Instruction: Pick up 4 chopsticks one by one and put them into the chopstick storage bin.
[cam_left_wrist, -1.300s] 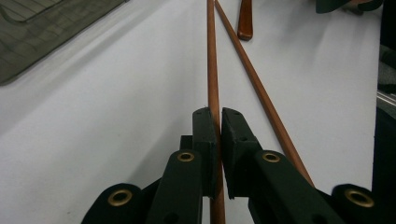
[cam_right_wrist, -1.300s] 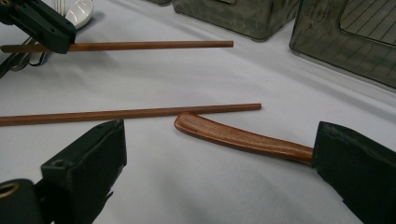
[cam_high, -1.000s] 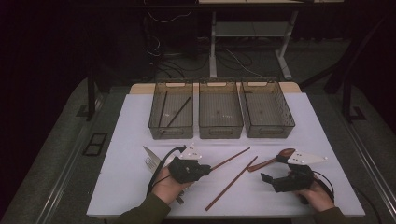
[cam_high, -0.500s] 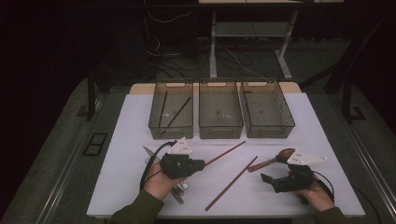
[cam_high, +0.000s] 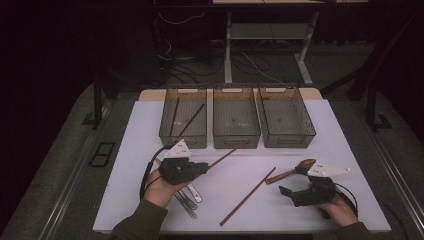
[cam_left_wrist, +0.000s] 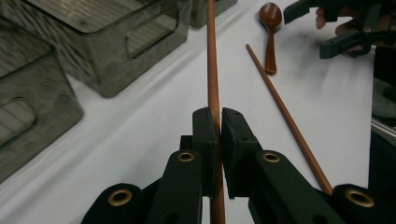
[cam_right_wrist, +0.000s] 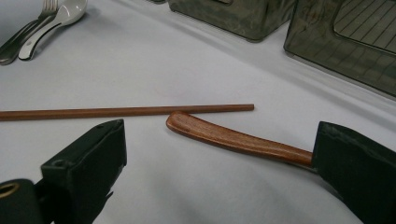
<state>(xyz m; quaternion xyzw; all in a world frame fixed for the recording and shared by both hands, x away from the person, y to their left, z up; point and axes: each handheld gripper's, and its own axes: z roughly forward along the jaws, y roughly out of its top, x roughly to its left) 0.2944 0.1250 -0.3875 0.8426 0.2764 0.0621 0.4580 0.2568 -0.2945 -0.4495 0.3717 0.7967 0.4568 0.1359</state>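
now the gripped chopstick (cam_left_wrist: 213, 70) points toward the bins (cam_high: 237, 125).

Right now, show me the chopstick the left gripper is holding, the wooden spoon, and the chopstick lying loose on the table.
held chopstick (cam_left_wrist: 213, 70), left gripper view, mid shaft above the jaws
wooden spoon (cam_left_wrist: 270, 16), left gripper view, its bowl
loose chopstick (cam_high: 247, 196), high view, middle of its shaft

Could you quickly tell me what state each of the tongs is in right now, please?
Left tongs: shut on a chopstick.
Right tongs: open, holding nothing; a wooden spoon handle lies between the jaws.
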